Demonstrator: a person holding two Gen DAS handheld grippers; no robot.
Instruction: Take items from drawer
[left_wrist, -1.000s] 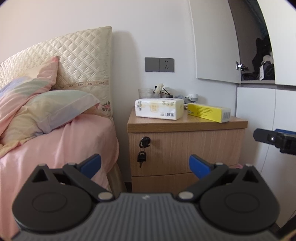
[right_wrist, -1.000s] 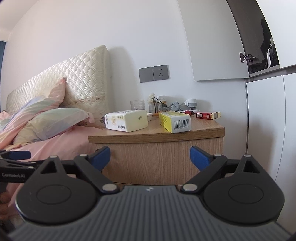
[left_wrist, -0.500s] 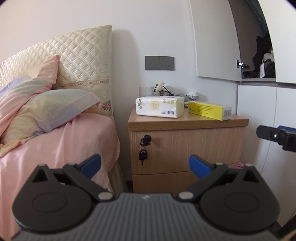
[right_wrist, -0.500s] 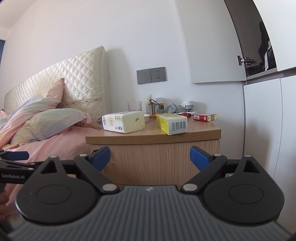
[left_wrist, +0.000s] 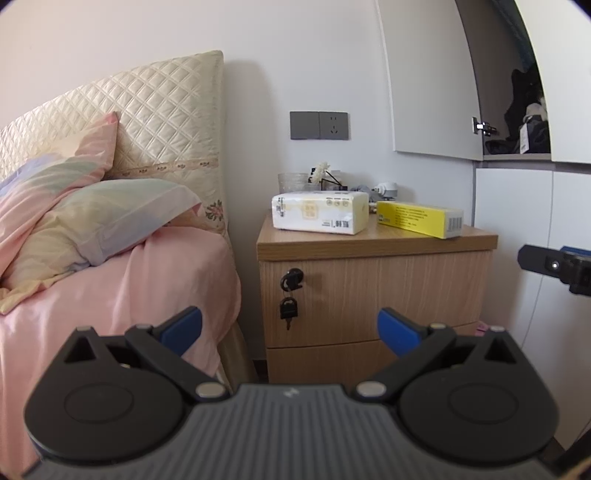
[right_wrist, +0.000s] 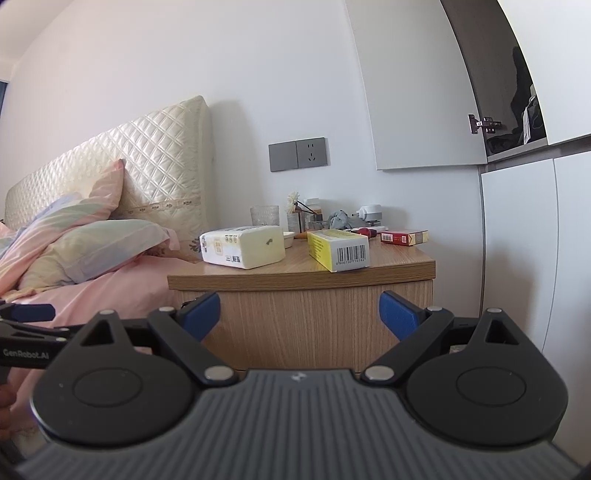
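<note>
a bedroom with white walls, a bed (left_wrist: 110, 288) under a pink sheet with a quilted cream headboard (left_wrist: 147, 122), and a wooden nightstand (left_wrist: 373, 291) just beside it, next to white wardrobe doors (left_wrist: 517, 206). the nightstand's upper drawer (left_wrist: 388, 295) is closed, with a key in its lock (left_wrist: 291, 278) near the left edge and a second key hanging below; a lower drawer (left_wrist: 314, 360) sits beneath it, also closed. on top of the nightstand lie a tissue pack (left_wrist: 320, 212) toward the left and a yellow box (left_wrist: 419, 218) to its right, with a glass and small clutter behind them near the wall. the left gripper (left_wrist: 290, 328) hangs in front of the drawers, its blue-tipped fingers spread wide with nothing between them. the right gripper (right_wrist: 299, 314) faces the nightstand's front from farther right, likewise spread wide and holding nothing. a red packet (right_wrist: 404, 236) rests at the back right of the top.
</note>
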